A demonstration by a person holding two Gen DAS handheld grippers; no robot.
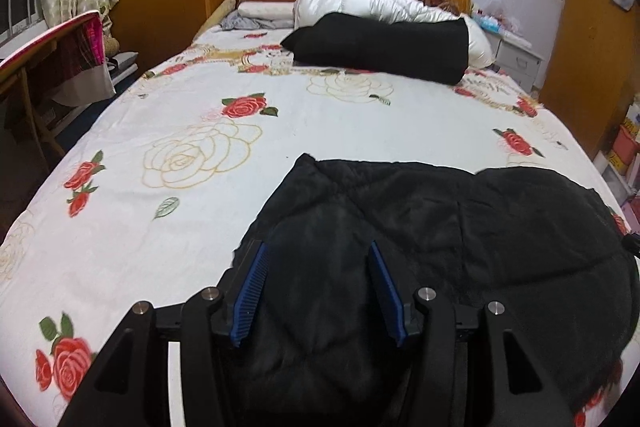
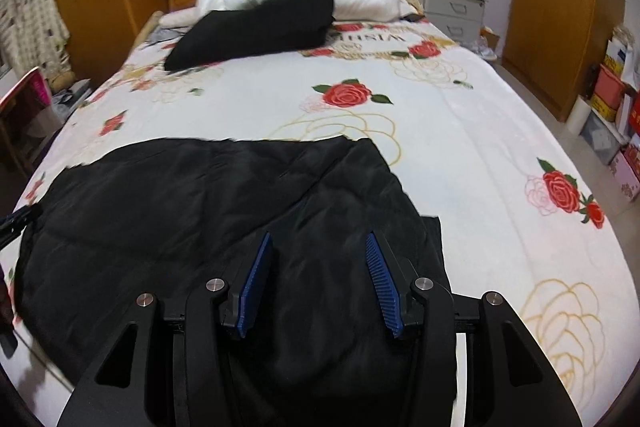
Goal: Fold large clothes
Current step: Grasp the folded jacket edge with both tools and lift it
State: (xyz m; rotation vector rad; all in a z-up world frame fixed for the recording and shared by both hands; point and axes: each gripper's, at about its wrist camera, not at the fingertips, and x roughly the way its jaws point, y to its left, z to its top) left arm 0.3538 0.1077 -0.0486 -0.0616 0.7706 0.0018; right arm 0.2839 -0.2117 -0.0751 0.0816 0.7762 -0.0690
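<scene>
Two claws hovered over one big job as we took stock. We had the bed [image 1: 320, 115], spread with its rose-printed sheet, carrying everything. Across its near end lay the black padded garment [image 1: 440, 227], already doubled into a broad slab with a straight far edge and a rounded bulge toward the right side in the left wrist view. From the right wrist view we saw that same garment [image 2: 200, 207] reaching toward the left edge of the bed, with a lower layer peeking out at its right corner.

We judged the fold to be midway: halved, not yet a compact bundle. Our left claw [image 1: 318, 291] stood half open above the cloth, nothing pinched between its blue pads [image 1: 252, 291]. Our right claw [image 2: 320, 283] matched it, half open and empty.

Next, we reckoned, each claw needed to drop to a near corner, nip the stacked layers together, and carry them toward the far edge evenly, since puffy fabric looked likely to slide.
</scene>
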